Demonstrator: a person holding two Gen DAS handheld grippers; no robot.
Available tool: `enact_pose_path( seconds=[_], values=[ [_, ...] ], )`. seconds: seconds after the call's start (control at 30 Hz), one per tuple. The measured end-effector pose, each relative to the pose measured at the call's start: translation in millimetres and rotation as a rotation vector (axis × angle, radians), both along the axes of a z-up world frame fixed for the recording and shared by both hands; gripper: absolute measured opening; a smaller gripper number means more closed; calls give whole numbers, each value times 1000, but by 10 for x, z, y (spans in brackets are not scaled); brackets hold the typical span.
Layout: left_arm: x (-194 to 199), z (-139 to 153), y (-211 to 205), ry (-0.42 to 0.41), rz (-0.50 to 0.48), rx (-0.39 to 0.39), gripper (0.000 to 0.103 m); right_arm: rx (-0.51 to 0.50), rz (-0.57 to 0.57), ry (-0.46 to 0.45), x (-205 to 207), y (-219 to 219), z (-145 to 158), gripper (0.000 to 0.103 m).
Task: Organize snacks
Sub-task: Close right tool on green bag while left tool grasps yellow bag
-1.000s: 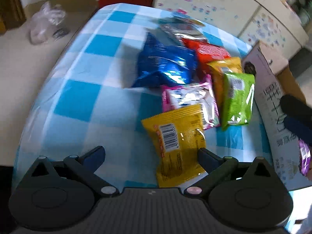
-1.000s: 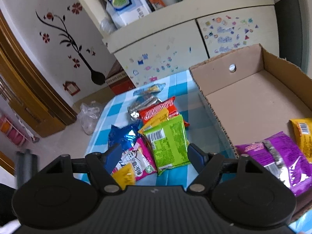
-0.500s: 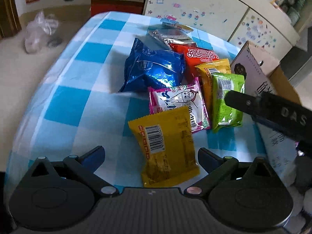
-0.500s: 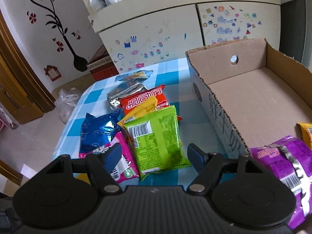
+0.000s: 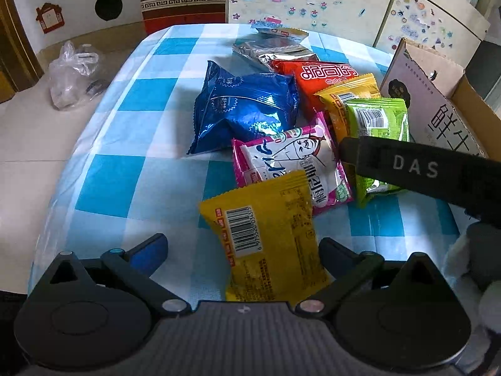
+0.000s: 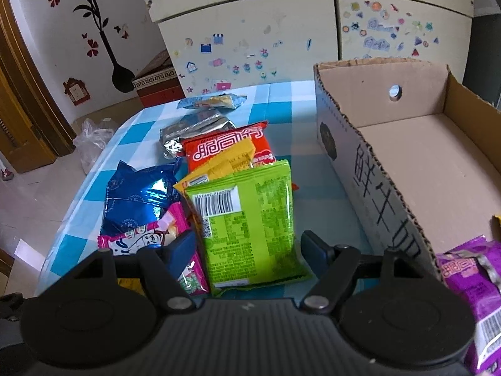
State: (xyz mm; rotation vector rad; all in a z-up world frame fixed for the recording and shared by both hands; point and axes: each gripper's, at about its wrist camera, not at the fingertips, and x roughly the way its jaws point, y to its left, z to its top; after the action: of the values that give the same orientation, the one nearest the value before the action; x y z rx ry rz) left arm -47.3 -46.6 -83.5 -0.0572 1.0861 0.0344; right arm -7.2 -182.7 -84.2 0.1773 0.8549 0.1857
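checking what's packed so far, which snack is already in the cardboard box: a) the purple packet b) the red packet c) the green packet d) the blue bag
a: the purple packet lies inside the cardboard box, while the other three lie on the checked tablecloth.

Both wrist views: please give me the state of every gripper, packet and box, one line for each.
left gripper: open, yellow packet between its fingers, not clamped.
right gripper: open, over the green packet.
green packet: flat, barcode up, resting partly on another yellow packet.
blue bag: puffed, sealed.
pink packet: flat, face up.
red packet: partly covered.
cardboard box: open.
purple packet: inside the box.
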Motion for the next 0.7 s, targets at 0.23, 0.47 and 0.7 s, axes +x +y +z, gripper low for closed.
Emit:
enact_pose_path(
  seconds=[0.23,0.47,0.7],
  values=[
    [7,11,-3,8,9,-7,103,9,-15,2,25,-10,-21,72],
    [-42,59,84,-26,33,-55,92,0,-7,-16,-3,18,36,56],
    [-66,113,188,-62,30,-80,70,36,-33,-25,-67,-46,126,56]
  ],
)
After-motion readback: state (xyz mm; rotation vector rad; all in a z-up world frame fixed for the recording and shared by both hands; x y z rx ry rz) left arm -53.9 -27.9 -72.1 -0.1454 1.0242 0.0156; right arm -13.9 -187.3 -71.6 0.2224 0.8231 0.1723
